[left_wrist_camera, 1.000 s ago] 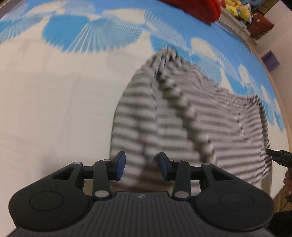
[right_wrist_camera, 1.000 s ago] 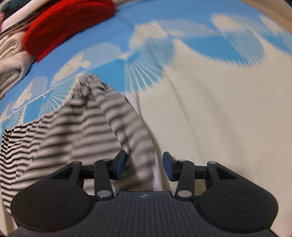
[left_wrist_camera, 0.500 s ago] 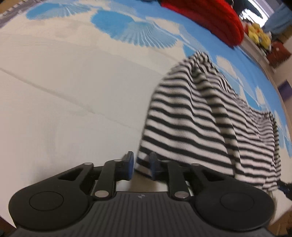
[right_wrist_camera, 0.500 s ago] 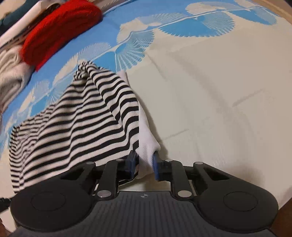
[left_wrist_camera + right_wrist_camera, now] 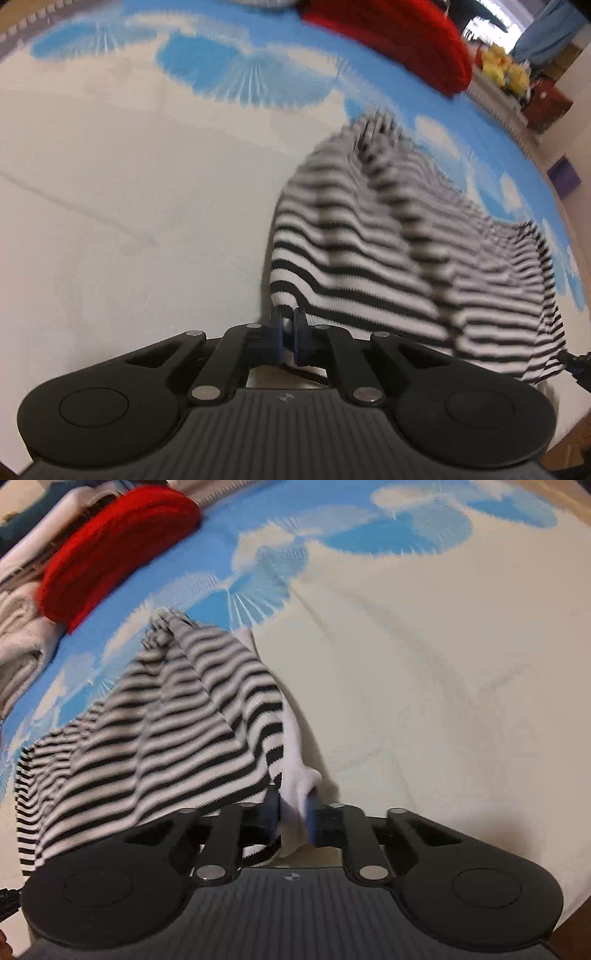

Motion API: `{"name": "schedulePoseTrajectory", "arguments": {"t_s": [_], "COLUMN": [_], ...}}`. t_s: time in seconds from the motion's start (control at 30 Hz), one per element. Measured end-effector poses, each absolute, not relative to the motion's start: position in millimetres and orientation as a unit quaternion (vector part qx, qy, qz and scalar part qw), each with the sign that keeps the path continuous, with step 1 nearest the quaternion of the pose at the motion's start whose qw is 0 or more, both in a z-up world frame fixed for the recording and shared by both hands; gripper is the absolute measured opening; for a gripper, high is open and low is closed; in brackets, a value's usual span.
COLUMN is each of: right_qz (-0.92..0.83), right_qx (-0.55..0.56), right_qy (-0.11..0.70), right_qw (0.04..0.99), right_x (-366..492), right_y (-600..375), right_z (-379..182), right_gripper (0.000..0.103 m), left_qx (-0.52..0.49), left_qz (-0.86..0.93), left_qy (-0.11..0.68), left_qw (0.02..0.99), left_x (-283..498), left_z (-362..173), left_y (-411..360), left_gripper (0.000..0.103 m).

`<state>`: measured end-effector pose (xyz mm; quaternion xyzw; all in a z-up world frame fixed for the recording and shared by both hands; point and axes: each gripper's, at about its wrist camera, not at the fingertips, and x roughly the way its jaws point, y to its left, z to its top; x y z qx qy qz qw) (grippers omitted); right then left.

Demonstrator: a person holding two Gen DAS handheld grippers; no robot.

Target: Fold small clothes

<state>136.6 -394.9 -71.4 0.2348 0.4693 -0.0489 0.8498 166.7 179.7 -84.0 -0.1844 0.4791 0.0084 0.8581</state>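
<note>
One striped shirt [image 5: 388, 258], black and white, lifted by its near edge above a bedsheet [image 5: 129, 221] of cream and blue. Two grippers at work: left gripper [image 5: 288, 325] pinched tight on one striped corner, right gripper [image 5: 293, 805] clamped on the other, white-hemmed corner. Beyond, one folded red sweater [image 5: 110, 550] beside a pile of pale clothes [image 5: 18, 638].

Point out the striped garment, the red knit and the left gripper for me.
striped garment [image 5: 369, 266], left wrist view, middle of the fabric.
red knit [image 5: 110, 561], right wrist view, its top.
left gripper [image 5: 288, 332], left wrist view, between fingertips.
</note>
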Motion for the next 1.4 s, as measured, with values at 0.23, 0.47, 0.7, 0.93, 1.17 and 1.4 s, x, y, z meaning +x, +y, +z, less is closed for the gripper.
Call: {"name": "schedulePoseTrajectory", "arguments": {"t_s": [0.23, 0.47, 0.7, 0.93, 1.17, 1.4], "right_qz": [-0.067, -0.119, -0.172, -0.050, -0.050, -0.042], "right_qx": [0.299, 0.296, 0.170, 0.217, 0.159, 0.115], "right_qy": [0.412, 0.474, 0.461, 0.434, 0.494, 0.510], "right_qw": [0.858, 0.820, 0.854, 0.873, 0.853, 0.851], "right_x": [100, 70, 77, 82, 92, 90], "right_y": [-417, -419, -398, -382, -361, -347], "right_z": [-28, -57, -51, -47, -68, -72], "right_gripper": [0.009, 0.010, 0.022, 0.032, 0.035, 0.039], "left_qx": [-0.231, -0.173, -0.156, -0.179, -0.140, -0.131], "left_qz": [0.052, 0.058, 0.056, -0.058, -0.010, -0.007], "left_qy": [0.458, 0.525, 0.445, 0.471, 0.502, 0.511], "left_qw": [0.857, 0.831, 0.880, 0.862, 0.853, 0.849], "left_x": [115, 97, 102, 123, 137, 122], "left_z": [-54, -87, -55, -71, -86, -90], "left_y": [201, 184, 170, 119, 107, 111], "left_gripper": [0.002, 0.003, 0.004, 0.018, 0.021, 0.034]}}
